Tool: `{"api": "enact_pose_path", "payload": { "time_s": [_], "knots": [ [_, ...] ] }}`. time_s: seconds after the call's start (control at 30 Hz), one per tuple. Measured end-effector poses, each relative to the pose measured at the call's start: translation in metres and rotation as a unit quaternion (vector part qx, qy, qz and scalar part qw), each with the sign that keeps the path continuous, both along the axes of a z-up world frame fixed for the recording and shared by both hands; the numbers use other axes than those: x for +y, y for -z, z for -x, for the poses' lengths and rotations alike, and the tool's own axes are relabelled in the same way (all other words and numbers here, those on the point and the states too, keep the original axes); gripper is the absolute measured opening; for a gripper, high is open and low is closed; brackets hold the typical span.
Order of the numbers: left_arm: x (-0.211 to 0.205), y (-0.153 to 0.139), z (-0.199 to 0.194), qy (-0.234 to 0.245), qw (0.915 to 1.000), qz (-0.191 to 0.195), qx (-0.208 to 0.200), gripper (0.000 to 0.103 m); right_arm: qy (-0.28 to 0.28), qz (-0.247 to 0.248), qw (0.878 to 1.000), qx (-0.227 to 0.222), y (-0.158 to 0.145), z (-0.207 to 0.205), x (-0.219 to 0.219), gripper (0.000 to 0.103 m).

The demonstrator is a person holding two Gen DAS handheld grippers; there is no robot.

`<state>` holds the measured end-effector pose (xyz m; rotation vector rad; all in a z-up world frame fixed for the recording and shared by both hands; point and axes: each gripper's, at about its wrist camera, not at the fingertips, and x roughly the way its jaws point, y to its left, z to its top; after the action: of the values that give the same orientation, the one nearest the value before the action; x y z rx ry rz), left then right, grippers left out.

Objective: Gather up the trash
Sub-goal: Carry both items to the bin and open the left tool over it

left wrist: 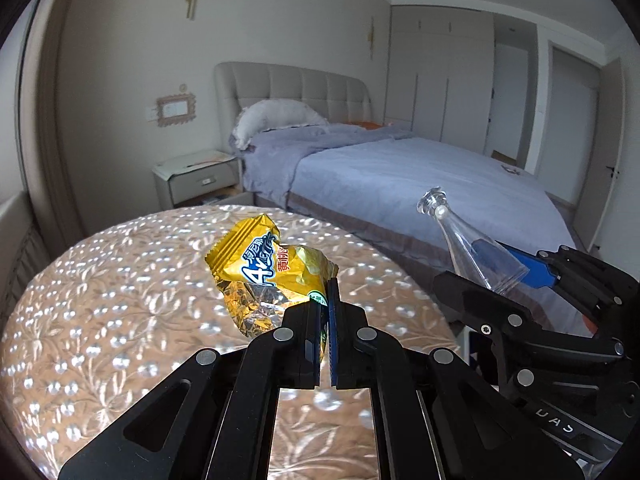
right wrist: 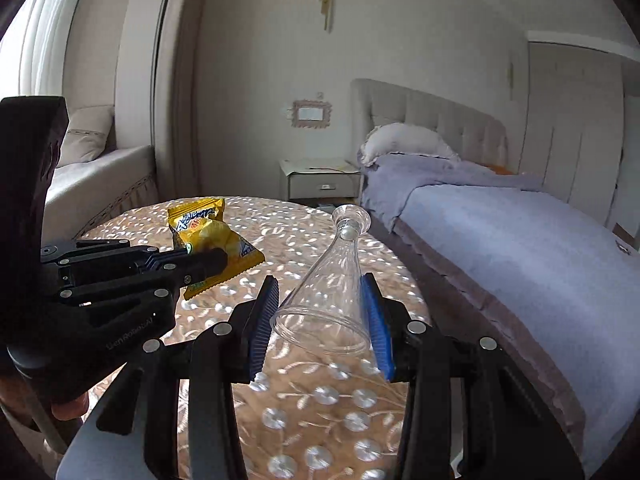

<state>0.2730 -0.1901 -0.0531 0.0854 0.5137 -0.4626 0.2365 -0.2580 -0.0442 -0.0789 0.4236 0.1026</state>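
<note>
Yellow snack wrapper (left wrist: 272,268) — crumpled foil, torn open, silver inside showing; held just above the round table (left wrist: 120,320) by its near corner. Left gripper (left wrist: 328,300) has its fingers pressed together on that corner, at roughly 5 o'clock of the wrapper in the left wrist view. Judged very light, limp and crinkly; foil is slick, so a thin pinch on an edge could slip. A hold deeper into the crumpled body would likely be surer. Nothing seen inside the wrapper; contents cannot be told for certain

Clear plastic cup (right wrist: 328,292) — stemmed, cone-shaped, lying with its open mouth toward the right wrist camera and its foot (right wrist: 351,220) pointing away at 12 o'clock. Right gripper (right wrist: 320,312) holds it: blue pads (right wrist: 376,320) sit at 3 and 9 o'clock of the cone, the right one plainly touching, the left one at or just off the wall. Cup looks empty. Judged light, thin-walled, smooth; likely to flex or crack if squeezed hard, and the taper could let it slide out toward the foot

In the right wrist view the wrapper (right wrist: 212,240) sits at 10 o'clock of the cup, apart from it

Beyond the table: bed (right wrist: 520,248) at 3 o'clock, nightstand (right wrist: 320,180) at 12 o'clock. No bin or bag in view
</note>
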Motion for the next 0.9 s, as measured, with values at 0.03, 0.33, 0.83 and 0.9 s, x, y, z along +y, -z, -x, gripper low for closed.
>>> {"api": "enact_pose_path", "payload": {
  "time_s": [0.03, 0.33, 0.83, 0.9],
  "knots": [
    [-0.011, 0.000, 0.003, 0.012, 0.9999, 0.000, -0.001, 0.002, 0.010, 0.000, 1.000, 0.000, 0.001, 0.004, -0.010, 0.044],
    [-0.117, 0.013, 0.022, 0.106, 0.9943, -0.006, 0.010, 0.002, 0.113, -0.006, 0.994, 0.006, 0.020, 0.041, -0.100, 0.044],
    [-0.260, 0.065, 0.021, 0.195, 0.9781, -0.038, 0.061, 0.002, 0.241, -0.032, 0.970, 0.022, 0.059, 0.058, -0.212, 0.044],
    [-0.279, 0.075, 0.018, 0.201, 0.9760, -0.047, 0.069, 0.002, 0.252, -0.034, 0.967, 0.026, 0.068, 0.058, -0.223, 0.044]
  ]
}}
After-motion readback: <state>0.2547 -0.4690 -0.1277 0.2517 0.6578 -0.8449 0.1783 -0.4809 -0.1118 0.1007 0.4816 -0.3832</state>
